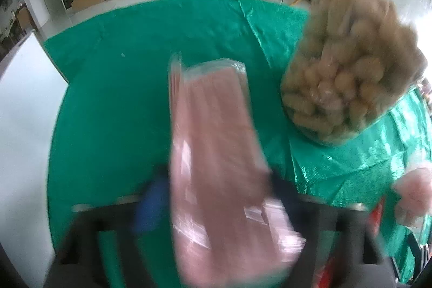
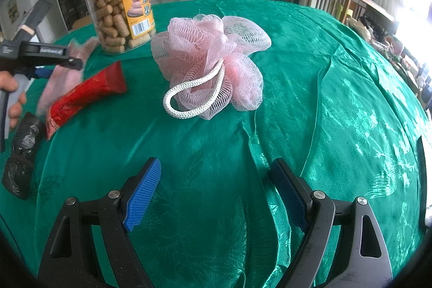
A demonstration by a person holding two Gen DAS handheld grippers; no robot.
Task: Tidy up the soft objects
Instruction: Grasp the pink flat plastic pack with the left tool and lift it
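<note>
My left gripper (image 1: 216, 193) is shut on a pink cloth in a clear plastic pack (image 1: 216, 142), held above the green tablecloth (image 1: 113, 88); the view is blurred by motion. The same gripper (image 2: 51, 56) and pink pack (image 2: 62, 72) show at the far left of the right wrist view. A pink mesh bath sponge (image 2: 213, 58) with a white rope loop lies on the cloth (image 2: 324, 99) ahead of my right gripper (image 2: 216, 193), which is open, empty and low over the cloth. The sponge's edge shows in the left view (image 1: 413, 193).
A clear jar of tan snacks (image 2: 118, 4) stands at the back left, also close at the right of the left view (image 1: 351, 72). A red packet (image 2: 83, 96) and a black plastic bag (image 2: 24, 153) lie at the left. Chairs and furniture stand beyond the table.
</note>
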